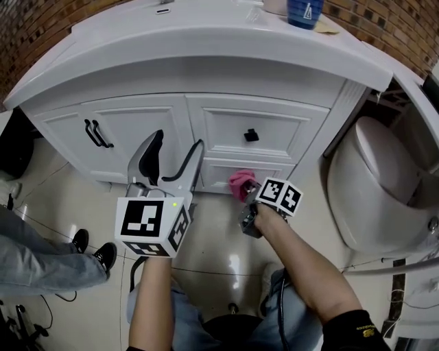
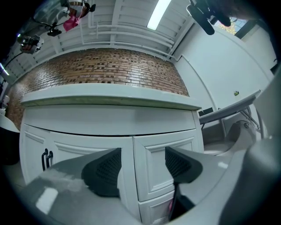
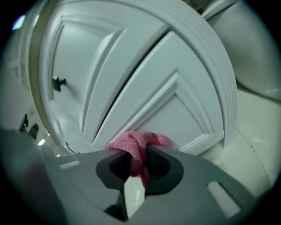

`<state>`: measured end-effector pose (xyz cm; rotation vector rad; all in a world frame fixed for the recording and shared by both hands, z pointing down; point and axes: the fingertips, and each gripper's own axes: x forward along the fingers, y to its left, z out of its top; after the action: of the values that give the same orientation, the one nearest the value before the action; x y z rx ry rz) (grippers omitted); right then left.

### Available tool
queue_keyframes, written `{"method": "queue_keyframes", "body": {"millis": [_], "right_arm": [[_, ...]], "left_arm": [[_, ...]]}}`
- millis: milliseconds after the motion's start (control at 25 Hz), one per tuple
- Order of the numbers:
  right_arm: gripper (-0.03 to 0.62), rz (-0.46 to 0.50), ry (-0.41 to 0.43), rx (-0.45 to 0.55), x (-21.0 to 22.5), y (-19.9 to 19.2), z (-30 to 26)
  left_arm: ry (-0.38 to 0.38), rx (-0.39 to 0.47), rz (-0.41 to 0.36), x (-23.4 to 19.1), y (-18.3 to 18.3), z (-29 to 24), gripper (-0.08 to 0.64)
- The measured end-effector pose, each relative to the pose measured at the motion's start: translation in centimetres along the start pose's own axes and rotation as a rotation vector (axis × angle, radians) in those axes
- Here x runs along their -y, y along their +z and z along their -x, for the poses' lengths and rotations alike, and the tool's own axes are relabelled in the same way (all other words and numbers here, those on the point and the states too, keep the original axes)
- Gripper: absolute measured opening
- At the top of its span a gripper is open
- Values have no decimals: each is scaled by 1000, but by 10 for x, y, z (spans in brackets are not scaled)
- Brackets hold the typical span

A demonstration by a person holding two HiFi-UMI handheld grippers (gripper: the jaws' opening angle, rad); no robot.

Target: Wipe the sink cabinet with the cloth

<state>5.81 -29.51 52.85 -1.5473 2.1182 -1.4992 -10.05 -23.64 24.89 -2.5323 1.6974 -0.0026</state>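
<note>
The left gripper (image 2: 142,165) hangs before the cabinet (image 1: 137,123), jaws wide apart and empty. The right gripper (image 3: 138,160) is clamped on the pink cloth (image 3: 136,143), held against the cabinet's bottom drawer (image 1: 219,171); a blue cup (image 1: 305,10) stands on top

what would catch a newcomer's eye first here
The pink cloth, pinched in the right tool, sits at the lower drawer of the white cabinet. The left tool is held open, empty, before the cabinet front. A white toilet stands at the right.
</note>
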Motion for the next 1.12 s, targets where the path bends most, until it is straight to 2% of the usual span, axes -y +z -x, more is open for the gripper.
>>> {"method": "queue_keyframes", "body": {"millis": [80, 200, 280, 360, 400, 480, 600, 720, 840, 960, 1120], "right_arm": [[52, 63, -75, 18, -5, -5, -3], [52, 79, -139, 38, -10, -5, -4], [52, 159, -65, 0, -43, -17, -8], [52, 257, 82, -55, -93, -43, -19], [52, 267, 147, -83, -112, -59, -26], [52, 167, 216, -132, -124, -85, -47], [51, -68, 187, -139, -100, -102, -75], [48, -141, 141, -88, -76, -94, -84], [48, -113, 116, -78, -70, -78, -74], [48, 5, 75, -87, -61, -56, -52], [49, 56, -8, -80, -16, -21, -13]], "left_arm": [[0, -4, -9, -2, -1, -1, 314], [9, -6, -5, -10, -1, -1, 314], [15, -6, 1, -12, -2, 0, 314], [12, -9, -8, -11, -3, -2, 314], [10, -12, -13, -10, -4, -3, 314], [9, -21, -16, -9, -7, -6, 315], [8, -38, -29, -4, -12, -6, 316], [6, -62, -57, -1, -18, -5, 319], [2, -62, -59, -5, -16, -6, 321], [-3, -44, -37, -5, -12, -8, 321], [-35, -33, -26, 12, -9, -11, 321]]}}
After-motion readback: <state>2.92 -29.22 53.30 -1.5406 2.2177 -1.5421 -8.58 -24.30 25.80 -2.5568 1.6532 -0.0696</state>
